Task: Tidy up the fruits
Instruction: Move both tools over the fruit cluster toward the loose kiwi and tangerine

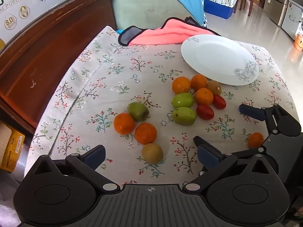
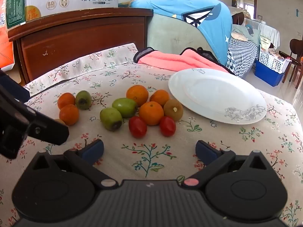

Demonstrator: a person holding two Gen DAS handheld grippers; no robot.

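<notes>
While both grippers hang spread and empty, left (image 1: 150,156) and right (image 2: 149,149), no fruit is on the plate (image 2: 208,87) near the cloth's (image 2: 151,162) far right edge. Judgement: start with the tomatoes (image 2: 137,126), nearest the right gripper; close gently, as they would roll. Oranges (image 2: 151,113) and kiwis (image 2: 111,118) crowd behind; a kiwi (image 1: 152,153) sits between the left fingers. Pink towel (image 2: 170,60) lies at far edge.

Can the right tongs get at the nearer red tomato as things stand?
Probably yes. The right tongs are open and empty, and the red tomato lies just ahead with only bare cloth between. An orange touches its far side, so a grasp might nudge it.
</notes>
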